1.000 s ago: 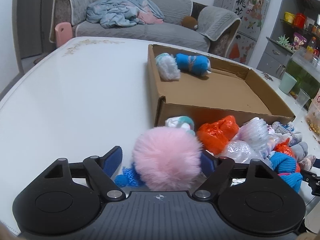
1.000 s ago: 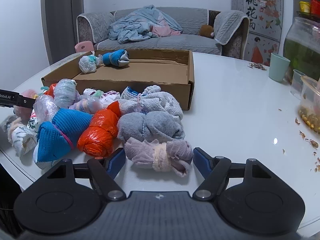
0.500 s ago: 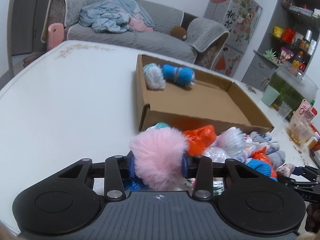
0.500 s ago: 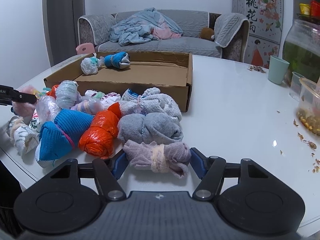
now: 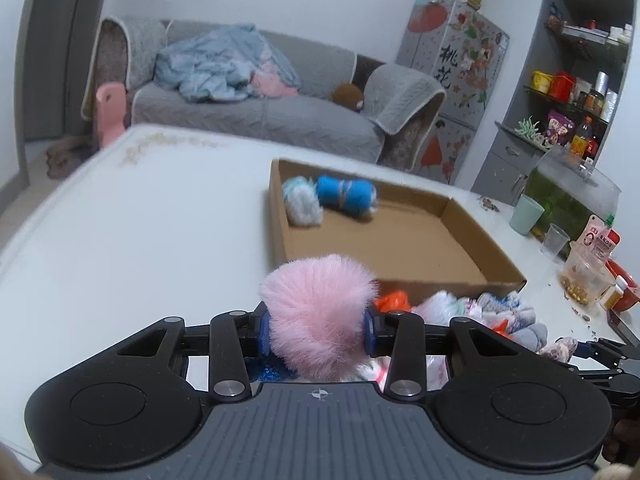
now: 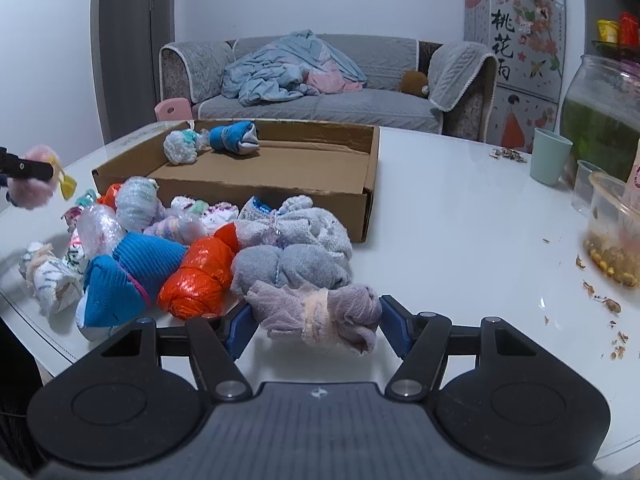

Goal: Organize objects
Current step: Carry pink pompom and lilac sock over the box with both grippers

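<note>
My left gripper [image 5: 316, 326] is shut on a fluffy pink pompom bundle [image 5: 318, 312] and holds it raised above the pile, in front of the open cardboard box [image 5: 400, 240]. The box holds a white-teal fluffy bundle [image 5: 302, 202] and a blue rolled bundle [image 5: 347, 196]. In the right wrist view, my right gripper [image 6: 314, 328] has its blue pads against both ends of a mauve rolled sock bundle [image 6: 316, 312] lying on the white table [image 6: 460, 248]. A pile of rolled bundles [image 6: 192, 248] lies left of it, in front of the box [image 6: 280, 168]. The pink pompom also shows at far left [image 6: 34, 188].
A teal cup [image 6: 550, 156], a clear cup [image 6: 586, 190], a plastic tub of nuts [image 6: 614, 232] and a large glass jar [image 6: 604, 116] stand at the right. Crumbs [image 6: 604, 304] lie scattered there. A grey sofa [image 6: 320, 96] stands beyond the table.
My left gripper closed on the pink pompom and lifted it off the table. My right gripper narrowed onto the mauve bundle.
</note>
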A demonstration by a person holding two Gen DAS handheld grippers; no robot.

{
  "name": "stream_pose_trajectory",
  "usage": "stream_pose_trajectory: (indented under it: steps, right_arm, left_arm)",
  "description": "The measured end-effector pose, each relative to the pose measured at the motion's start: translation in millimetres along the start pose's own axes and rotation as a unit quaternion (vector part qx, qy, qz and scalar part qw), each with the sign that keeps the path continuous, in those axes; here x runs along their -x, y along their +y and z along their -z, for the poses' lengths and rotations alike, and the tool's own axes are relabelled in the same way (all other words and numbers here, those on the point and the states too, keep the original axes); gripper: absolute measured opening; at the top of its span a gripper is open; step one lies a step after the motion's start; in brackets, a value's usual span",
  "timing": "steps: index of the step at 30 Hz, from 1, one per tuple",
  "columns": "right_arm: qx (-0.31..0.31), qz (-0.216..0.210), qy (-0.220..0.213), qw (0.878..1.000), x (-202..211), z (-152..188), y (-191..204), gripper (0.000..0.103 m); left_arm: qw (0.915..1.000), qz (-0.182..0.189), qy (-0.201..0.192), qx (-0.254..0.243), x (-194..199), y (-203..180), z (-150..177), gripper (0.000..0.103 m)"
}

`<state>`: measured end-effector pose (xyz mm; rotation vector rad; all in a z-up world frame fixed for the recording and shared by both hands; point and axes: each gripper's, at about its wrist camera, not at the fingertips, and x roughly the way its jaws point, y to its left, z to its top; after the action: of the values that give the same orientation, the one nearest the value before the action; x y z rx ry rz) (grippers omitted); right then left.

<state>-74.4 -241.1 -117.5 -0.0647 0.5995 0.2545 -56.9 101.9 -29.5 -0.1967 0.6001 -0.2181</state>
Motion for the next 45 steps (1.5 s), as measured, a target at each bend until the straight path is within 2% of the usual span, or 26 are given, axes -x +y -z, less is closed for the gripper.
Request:
stream_pose_trajectory:
  steps: [7,14,20,26,32,37,45]
  right_arm:
    - [0.024,0.001,-0.030,0.999,11.5,-18.0,-4.6,0.062]
    - [0.064,0.000,-0.072,0.995,15.0,-58.9,-12.5,0.062]
    - [0.099,-0.030,-0.105,0.989,6.3,-111.5,-9.2,0.062]
    - [0.129,-0.061,-0.123,0.982,-12.6,-153.9,0.2,0.062]
    - [0.150,-0.110,-0.111,0.976,-45.0,-178.0,11.8,0.062]
    - [0.179,-0.138,-0.087,0.970,-71.2,-181.5,29.6,0.062]
    - [0.211,-0.159,-0.045,0.963,-102.2,-179.2,47.8,0.062]
  left_arm:
    - [0.9994,-0.004,-0.023,-0.026,10.3,-5.6,-25.7,0.047]
    - [0.9973,-0.019,-0.046,-0.055,13.2,-12.2,-62.7,0.047]
    - [0.9946,-0.019,-0.058,-0.084,-1.3,-27.3,-103.0,0.047]
    - [0.9944,-0.008,-0.040,-0.098,-34.1,-40.5,-133.6,0.047]
    - [0.9940,-0.003,-0.017,-0.108,-69.8,-48.7,-145.3,0.046]
    - [0.9929,-0.006,0.014,-0.118,-102.0,-52.9,-136.1,0.046]
    - [0.9923,-0.006,0.058,-0.109,-139.9,-46.7,-118.6,0.047]
